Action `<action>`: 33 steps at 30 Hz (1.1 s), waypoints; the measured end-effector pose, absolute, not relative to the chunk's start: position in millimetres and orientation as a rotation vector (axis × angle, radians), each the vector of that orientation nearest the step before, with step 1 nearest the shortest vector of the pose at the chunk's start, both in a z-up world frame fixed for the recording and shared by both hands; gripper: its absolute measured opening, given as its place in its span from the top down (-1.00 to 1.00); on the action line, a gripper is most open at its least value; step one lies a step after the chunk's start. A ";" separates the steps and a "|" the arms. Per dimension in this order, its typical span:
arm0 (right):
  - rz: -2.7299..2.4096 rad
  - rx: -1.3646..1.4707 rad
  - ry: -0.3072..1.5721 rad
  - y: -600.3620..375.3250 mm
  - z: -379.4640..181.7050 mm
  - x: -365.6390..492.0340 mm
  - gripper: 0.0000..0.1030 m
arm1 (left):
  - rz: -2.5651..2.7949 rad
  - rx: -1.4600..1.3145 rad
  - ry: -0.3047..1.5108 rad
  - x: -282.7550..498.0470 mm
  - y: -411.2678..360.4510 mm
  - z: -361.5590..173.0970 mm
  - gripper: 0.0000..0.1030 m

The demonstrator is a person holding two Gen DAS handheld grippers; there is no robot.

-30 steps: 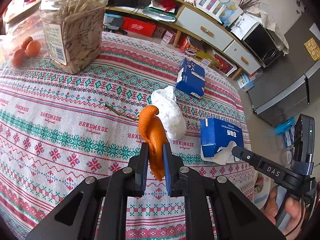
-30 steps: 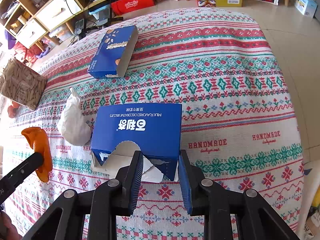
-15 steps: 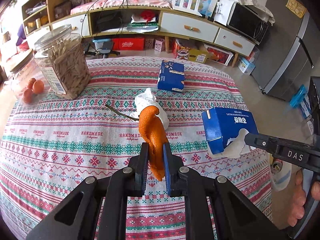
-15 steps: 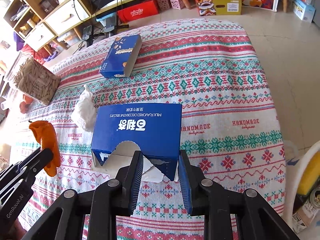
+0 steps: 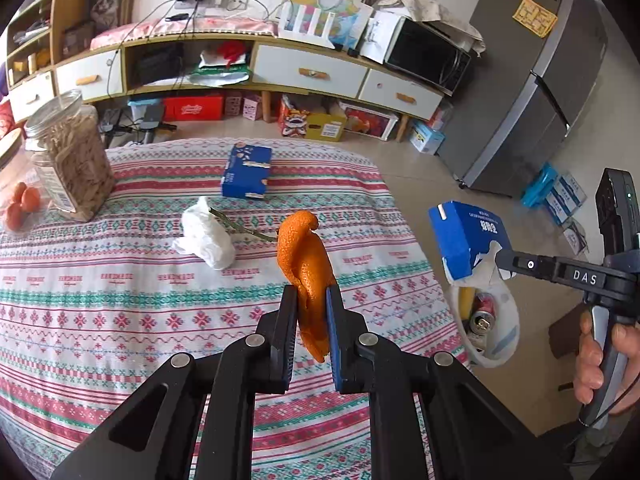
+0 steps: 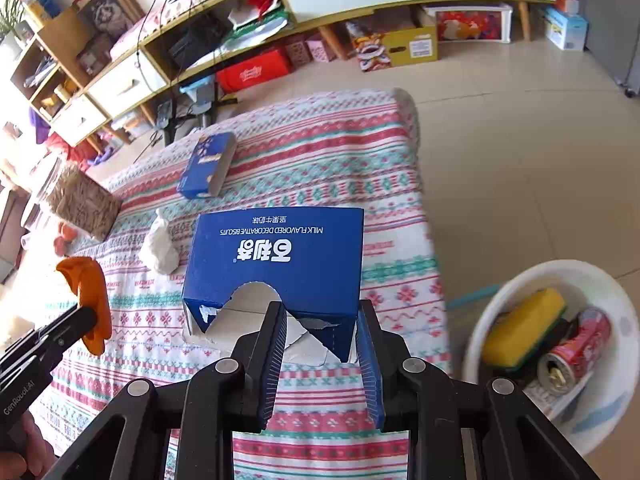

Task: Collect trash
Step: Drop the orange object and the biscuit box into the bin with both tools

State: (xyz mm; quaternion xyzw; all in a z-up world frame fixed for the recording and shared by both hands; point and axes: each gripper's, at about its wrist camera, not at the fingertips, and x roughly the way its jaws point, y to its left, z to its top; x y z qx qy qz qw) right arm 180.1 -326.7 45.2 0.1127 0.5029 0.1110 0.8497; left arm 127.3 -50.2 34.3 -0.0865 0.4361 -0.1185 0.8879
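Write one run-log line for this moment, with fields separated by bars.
left gripper: shut on orange peel | right gripper: shut on torn blue box | white bin: on floor, not yet reached

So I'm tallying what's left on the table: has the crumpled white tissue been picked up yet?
No, the crumpled white tissue lies on the tablecloth; the left claw grips only the orange peel.
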 end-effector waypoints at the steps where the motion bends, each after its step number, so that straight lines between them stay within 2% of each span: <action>1: 0.211 0.246 1.050 -340.5 48.6 176.8 0.40 | -0.269 -0.174 0.907 125.1 -59.8 34.8 0.72; 8: -0.043 0.258 1.047 -434.6 49.7 154.5 0.39 | -0.443 -0.125 0.924 115.5 -145.0 30.8 0.72; 14: -0.215 0.165 1.147 -480.3 25.8 142.5 0.39 | -0.581 -0.135 0.959 119.5 -228.3 11.9 0.72; 20: -0.144 0.138 1.251 -485.4 -2.4 140.6 0.39 | -0.669 -0.084 1.006 122.3 -298.9 -14.7 0.72; 27: -0.055 0.054 1.391 -465.1 -39.9 146.3 0.36 | -0.712 -0.025 1.069 131.1 -336.2 -49.9 0.72; 30: -0.112 0.058 1.417 -475.7 -44.7 146.7 0.20 | -0.712 -0.023 1.092 134.0 -336.7 -64.2 0.72; 33: -0.123 0.122 1.362 -487.9 -30.6 143.1 0.02 | -0.722 -0.026 1.106 134.7 -338.4 -72.8 0.72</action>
